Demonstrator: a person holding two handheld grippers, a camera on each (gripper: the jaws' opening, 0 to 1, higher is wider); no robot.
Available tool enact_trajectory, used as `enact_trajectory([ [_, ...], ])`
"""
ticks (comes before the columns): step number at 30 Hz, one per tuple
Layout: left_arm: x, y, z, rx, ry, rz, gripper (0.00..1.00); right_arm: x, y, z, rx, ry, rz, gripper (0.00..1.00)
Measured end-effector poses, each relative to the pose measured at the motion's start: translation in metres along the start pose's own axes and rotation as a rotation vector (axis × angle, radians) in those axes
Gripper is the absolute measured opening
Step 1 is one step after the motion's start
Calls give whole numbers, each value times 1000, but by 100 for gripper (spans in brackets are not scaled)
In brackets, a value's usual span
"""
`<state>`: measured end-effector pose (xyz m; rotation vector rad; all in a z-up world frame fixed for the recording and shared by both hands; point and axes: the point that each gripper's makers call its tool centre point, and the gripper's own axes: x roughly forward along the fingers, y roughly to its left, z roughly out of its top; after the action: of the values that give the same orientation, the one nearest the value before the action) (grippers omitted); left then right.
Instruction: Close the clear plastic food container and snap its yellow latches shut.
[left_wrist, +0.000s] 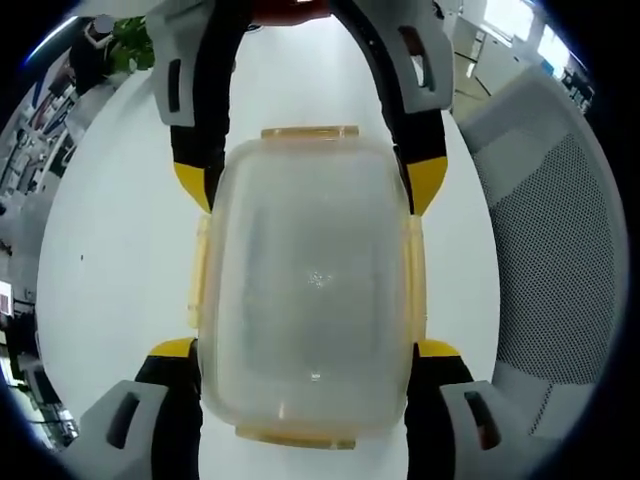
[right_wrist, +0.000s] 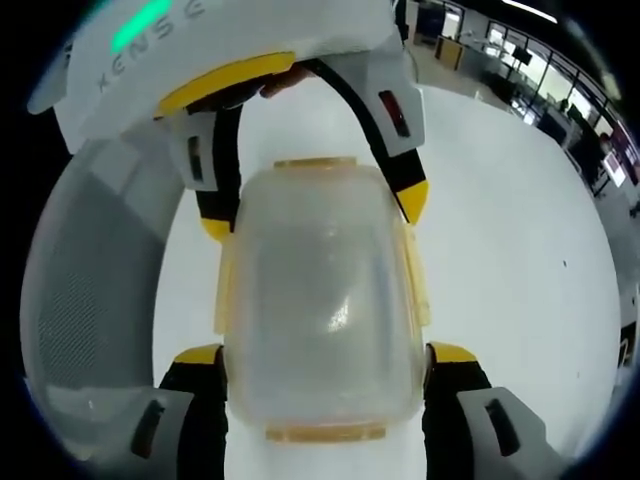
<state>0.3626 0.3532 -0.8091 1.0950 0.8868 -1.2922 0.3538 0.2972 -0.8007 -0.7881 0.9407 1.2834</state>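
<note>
The clear plastic container (left_wrist: 310, 280) with its lid on lies on a white round table (left_wrist: 110, 230). Yellow latches run along its long sides (left_wrist: 199, 270) and both ends (left_wrist: 310, 132). My left gripper (left_wrist: 305, 348) reaches in from the bottom, its yellow-tipped jaws pressed against the container's two sides. The right gripper (left_wrist: 310, 185) comes from the opposite end and clasps the sides the same way. In the right gripper view the container (right_wrist: 320, 300) sits between my right gripper (right_wrist: 327, 352) below and the left gripper (right_wrist: 313, 214) above.
A grey mesh chair (left_wrist: 550, 230) stands at the table's edge, seen also as the chair (right_wrist: 90, 290) in the right gripper view. Bare table (right_wrist: 510, 250) spreads on the other side. Office desks and a plant (left_wrist: 130, 40) lie beyond the table.
</note>
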Motion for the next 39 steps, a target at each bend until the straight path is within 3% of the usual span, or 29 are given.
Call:
enact_trajectory([
  [20, -5, 3, -22, -10, -16, 0, 85, 13, -2, 21, 6, 15, 3, 83],
  [31, -4, 3, -23, -24, -17, 28, 87, 14, -1, 22, 9, 20, -1, 83],
  [33, 0, 2, -26, 7, -1, 53, 88, 14, -1, 22, 11, 21, 0, 84],
  [34, 0, 7, -32, 56, 42, 92, 88, 14, -1, 22, 17, 23, 0, 84],
  [35, 1, 3, -29, 16, 29, 72, 88, 15, -2, 23, 18, 23, 0, 84],
  [39, -1, 6, -29, 31, 29, 70, 88, 15, -2, 23, 18, 30, 6, 84],
])
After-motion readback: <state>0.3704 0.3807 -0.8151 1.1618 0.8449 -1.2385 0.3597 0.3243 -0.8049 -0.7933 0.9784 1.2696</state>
